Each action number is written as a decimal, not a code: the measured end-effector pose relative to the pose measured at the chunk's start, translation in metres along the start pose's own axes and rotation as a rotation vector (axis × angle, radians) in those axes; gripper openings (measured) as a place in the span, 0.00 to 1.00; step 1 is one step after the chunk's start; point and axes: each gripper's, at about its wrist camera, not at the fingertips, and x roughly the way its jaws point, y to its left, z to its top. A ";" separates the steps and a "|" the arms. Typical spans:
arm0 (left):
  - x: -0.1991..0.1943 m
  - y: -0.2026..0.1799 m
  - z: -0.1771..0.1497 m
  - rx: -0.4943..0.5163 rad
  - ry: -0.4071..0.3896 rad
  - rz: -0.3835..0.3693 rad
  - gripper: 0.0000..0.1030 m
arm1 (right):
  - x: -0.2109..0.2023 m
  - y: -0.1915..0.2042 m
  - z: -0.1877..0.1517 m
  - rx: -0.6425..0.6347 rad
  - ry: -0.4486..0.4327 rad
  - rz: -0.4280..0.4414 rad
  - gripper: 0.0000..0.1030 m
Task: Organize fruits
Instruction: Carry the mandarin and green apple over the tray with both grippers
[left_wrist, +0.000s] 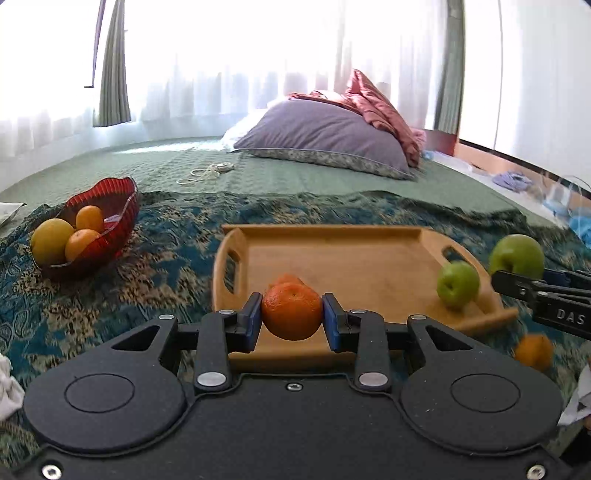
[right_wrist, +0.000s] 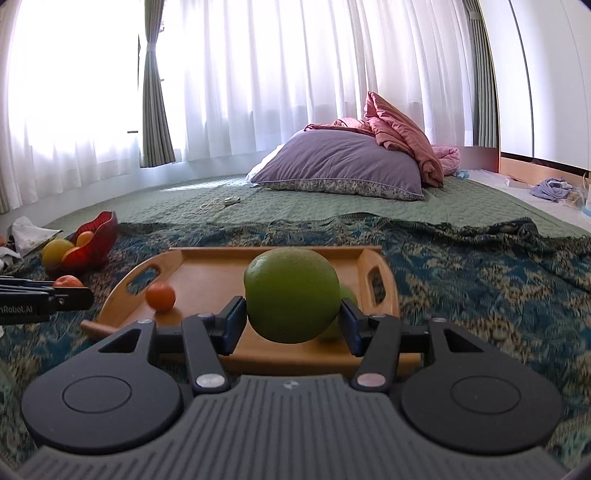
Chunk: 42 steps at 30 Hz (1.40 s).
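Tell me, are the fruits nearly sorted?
Partly. The red bowl already holds three fruits. The left tongs grip an orange; the right tongs grip a green apple. Another orange and apple wait on the tray.

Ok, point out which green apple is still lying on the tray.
The smaller green apple by the wooden tray's right handle; the bigger green apple is clamped in the right gripper.

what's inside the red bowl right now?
The red bowl holds two oranges and a larger yellow fruit at its near rim. Anything beneath them is covered.
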 end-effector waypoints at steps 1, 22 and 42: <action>0.004 0.002 0.004 -0.003 0.001 0.005 0.31 | 0.004 0.000 0.004 -0.002 0.001 -0.007 0.56; 0.108 0.022 0.048 -0.112 0.134 -0.016 0.31 | 0.083 -0.009 0.051 -0.043 0.118 -0.037 0.56; 0.195 0.027 0.068 -0.152 0.311 -0.010 0.31 | 0.176 -0.035 0.068 0.058 0.374 -0.057 0.56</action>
